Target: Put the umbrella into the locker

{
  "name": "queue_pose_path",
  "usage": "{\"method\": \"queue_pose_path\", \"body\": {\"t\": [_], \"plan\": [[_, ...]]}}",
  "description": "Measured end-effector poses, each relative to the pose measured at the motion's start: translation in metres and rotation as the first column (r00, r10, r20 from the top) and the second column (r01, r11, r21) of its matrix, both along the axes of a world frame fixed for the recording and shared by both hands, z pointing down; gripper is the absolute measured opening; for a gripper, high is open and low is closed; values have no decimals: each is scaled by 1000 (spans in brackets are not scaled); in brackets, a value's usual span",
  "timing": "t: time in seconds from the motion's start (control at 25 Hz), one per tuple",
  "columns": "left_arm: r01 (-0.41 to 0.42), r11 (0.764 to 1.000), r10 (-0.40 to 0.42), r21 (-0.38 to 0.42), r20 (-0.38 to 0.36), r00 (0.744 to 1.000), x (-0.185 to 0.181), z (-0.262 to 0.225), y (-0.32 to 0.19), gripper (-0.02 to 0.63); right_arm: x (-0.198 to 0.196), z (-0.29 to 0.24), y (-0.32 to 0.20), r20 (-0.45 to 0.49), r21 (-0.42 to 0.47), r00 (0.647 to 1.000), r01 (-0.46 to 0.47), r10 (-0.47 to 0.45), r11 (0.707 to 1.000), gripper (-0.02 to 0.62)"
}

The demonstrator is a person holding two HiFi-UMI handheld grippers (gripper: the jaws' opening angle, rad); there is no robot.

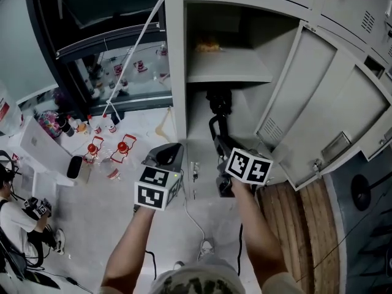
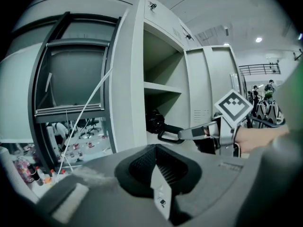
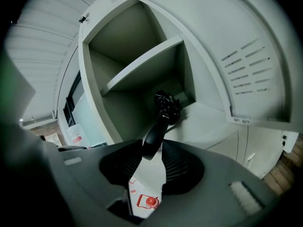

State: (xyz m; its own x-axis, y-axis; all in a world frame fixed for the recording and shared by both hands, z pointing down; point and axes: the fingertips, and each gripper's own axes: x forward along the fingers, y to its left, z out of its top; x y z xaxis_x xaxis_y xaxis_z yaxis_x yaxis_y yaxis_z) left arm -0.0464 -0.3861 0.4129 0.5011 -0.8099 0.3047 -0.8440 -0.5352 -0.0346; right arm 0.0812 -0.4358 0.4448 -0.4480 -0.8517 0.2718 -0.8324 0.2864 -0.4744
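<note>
**Condition observed.** We found the umbrella (image 3: 165,107) already inside the locker (image 1: 174,72). It was in the lower compartment beneath the shelf (image 1: 226,72), with its folded black canopy toward the rear and its curved handle (image 3: 154,136) pointing out at the opening. The right gripper (image 3: 151,151) had its jaws partly closed, and both pads bore on the tip of that handle. The left gripper (image 2: 158,167) hung just outside the locker frame, its jaws drawn almost together with nothing between them.

**Hazards, as we judged them.**

1. Slip at the grip. We held only the end of a smooth, curved handle. A small twist could have let it rotate between the pads and dropped the canopy end.
2. Snagging on withdrawal. The hooked handle could have caught a jaw as the gripper backed out and dragged the umbrella forward over the sill.
3. Incomplete insertion. We could not confirm that the canopy rested on the compartment floor. Released too early, the umbrella might have tipped or rolled toward the opening.
4. Door interference. The door (image 1: 318,97) stood open close beside the right arm. A handle left protruding would have blocked it from closing.
</note>
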Motion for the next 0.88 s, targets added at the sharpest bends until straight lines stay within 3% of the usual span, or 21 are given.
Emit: {"method": "queue_pose_path", "body": {"t": [0.2, 0.52, 0.88], "plan": [[10, 1000, -10, -2, 11, 1000, 1, 2, -9, 5, 6, -7, -29, -93, 15, 996, 7, -6, 1000, 117], [45, 999, -44, -19, 34, 998, -8, 8, -29, 5, 6, -6, -72, -142, 0, 990, 23, -23, 1000, 120], [32, 999, -32, -10, 29, 999, -9, 0, -27, 5, 16, -7, -69, -221, -4, 975, -21, 19, 1000, 175]]}}
